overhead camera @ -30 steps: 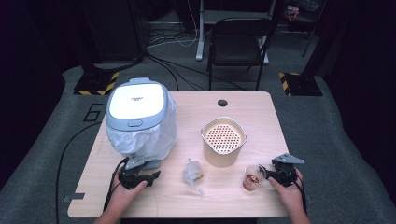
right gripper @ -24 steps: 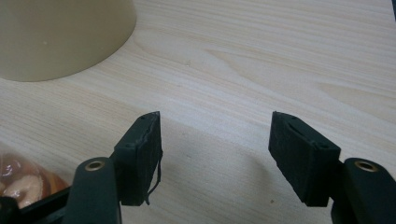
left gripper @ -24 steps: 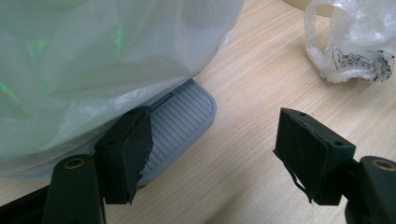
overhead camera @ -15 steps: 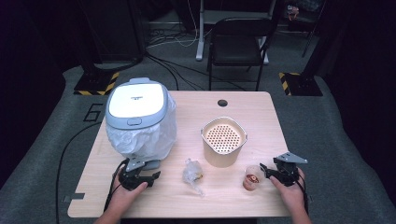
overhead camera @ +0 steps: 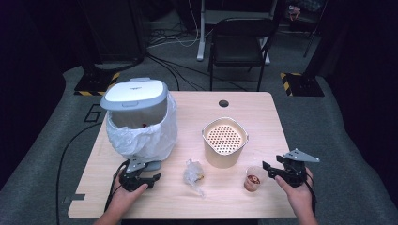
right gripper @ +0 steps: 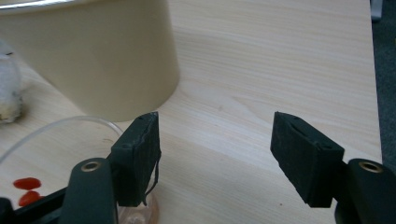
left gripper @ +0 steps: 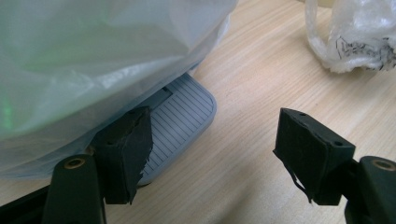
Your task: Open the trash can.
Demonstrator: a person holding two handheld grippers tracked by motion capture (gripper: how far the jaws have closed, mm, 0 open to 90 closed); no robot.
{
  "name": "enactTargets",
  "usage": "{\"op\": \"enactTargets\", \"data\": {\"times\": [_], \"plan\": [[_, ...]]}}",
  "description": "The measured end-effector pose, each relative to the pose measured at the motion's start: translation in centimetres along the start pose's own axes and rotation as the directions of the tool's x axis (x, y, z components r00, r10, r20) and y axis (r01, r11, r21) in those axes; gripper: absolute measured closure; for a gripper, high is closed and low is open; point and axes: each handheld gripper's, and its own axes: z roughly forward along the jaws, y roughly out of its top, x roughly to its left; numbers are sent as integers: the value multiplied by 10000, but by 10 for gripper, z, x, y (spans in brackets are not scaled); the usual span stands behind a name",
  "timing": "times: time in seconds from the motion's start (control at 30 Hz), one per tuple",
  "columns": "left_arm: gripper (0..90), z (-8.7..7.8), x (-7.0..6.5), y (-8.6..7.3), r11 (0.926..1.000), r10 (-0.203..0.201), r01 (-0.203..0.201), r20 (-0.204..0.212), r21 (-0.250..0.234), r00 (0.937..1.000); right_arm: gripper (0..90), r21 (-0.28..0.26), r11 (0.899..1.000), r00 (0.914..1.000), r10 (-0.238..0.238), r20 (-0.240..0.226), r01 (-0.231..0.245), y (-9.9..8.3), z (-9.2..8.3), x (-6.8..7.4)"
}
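Note:
A white pedal bin (overhead camera: pixel 141 133) lined with a plastic bag stands at the table's left, its lid (overhead camera: pixel 134 95) tilted up. My left gripper (overhead camera: pixel 141 179) is open at the bin's foot. In the left gripper view (left gripper: pixel 217 126) its left jaw rests on the grey ridged pedal (left gripper: pixel 187 112). A clear cup (overhead camera: pixel 254 179) with red bits stands at the front right. My right gripper (overhead camera: pixel 268 171) hovers open just right of it. In the right gripper view (right gripper: pixel 217 135) the cup's rim (right gripper: pixel 46 154) lies beside the left jaw, and only bare wood shows between the jaws.
A beige perforated basket (overhead camera: pixel 224 140) stands mid-table, close behind the cup. A crumpled plastic wrapper (overhead camera: pixel 193 172) lies between the two hands. A cable hole (overhead camera: pixel 223 103) marks the table's far side, with a black chair (overhead camera: pixel 239 37) beyond it.
The bin's lid has swung up and open. My right gripper has risen a little beside the cup. The left hand has kept its place at the pedal.

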Motion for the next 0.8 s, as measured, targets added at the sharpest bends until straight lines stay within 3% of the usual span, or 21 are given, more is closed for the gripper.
{"op": "enactTargets", "data": {"times": [0.2,0.53,0.67,0.8], "plan": [[275,2,1,-1,9999,-32,32,40,162,10000,318,-252,9979,9982,-594,21,594,16,-18,18],[281,3,3,-2,9998,-209,209,186,-8,9996,313,-570,9954,9970,-774,-6,772,29,-26,23],[281,3,3,-3,9999,-144,144,137,-6,9998,311,-737,9940,9965,-822,-138,810,33,-29,28],[281,3,3,-3,10000,-47,47,135,8,9999,305,-970,9902,9927,-1060,-581,1001,39,-31,46]]}}
